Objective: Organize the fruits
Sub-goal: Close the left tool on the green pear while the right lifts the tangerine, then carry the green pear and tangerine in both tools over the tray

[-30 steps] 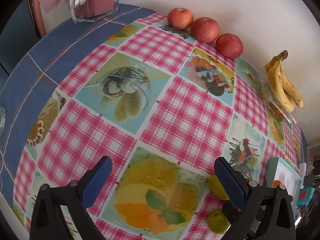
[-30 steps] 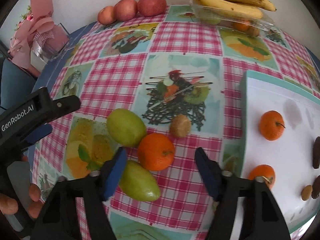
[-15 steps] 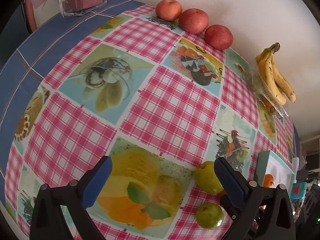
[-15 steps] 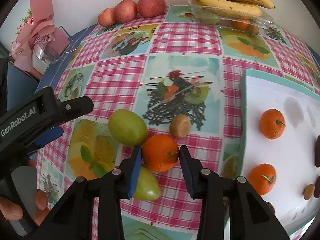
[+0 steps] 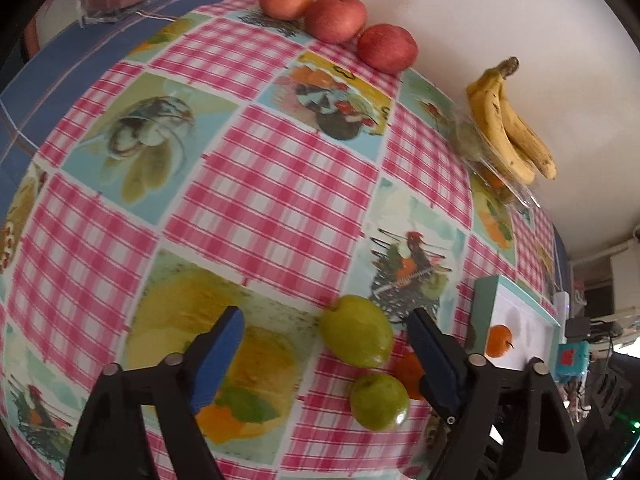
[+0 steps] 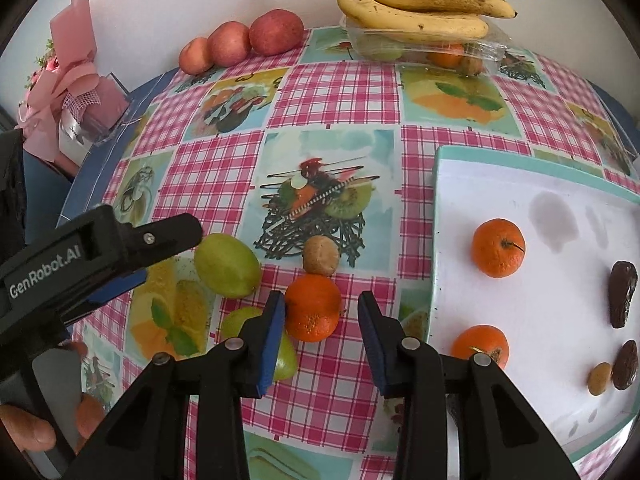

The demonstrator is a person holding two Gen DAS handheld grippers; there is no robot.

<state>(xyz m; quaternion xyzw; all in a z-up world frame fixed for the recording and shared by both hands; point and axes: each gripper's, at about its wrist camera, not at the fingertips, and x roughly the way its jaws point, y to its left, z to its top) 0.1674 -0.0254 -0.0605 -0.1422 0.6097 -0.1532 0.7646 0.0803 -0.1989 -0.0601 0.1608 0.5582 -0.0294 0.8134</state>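
So the right tongs [image 6: 321, 324] are down low over the checkered tabletop [image 6: 336, 96] with the blue pads spread apart around a tangerine [image 6: 313, 307]; the left pad looks like it's touching the fruit's side, and there's a clear gap on the right, so not clamped on it. Right behind that tangerine sits a small brown kiwi-looking fruit [image 6: 320, 255], basically touching it. To the left there's a green pear-ish fruit [image 6: 227, 265], and a second green one [image 6: 256, 338] is half hidden behind the left pad. The white tray with the teal rim [image 6: 436, 248] is just off to the right and has two more tangerines in it, one further back [image 6: 497, 247] and one near the front [image 6: 480, 346], plus some dark dried-fruit-looking pieces [image 6: 622, 294] toward the right edge. The left tongs [image 5: 324, 360] are wide open, holding nothing, hanging over the tabletop with the two green fruits [image 5: 356, 337] sitting between the pads and closer to the right one. At the back against the wall you've got three red apples [image 6: 276, 32] in a row and a banana bunch [image 6: 416, 10] lying on top of a clear plastic clamshell [image 6: 490, 46] with some fruit inside. Pink wrapped gift thing [image 6: 72, 88] is off in the far left corner.
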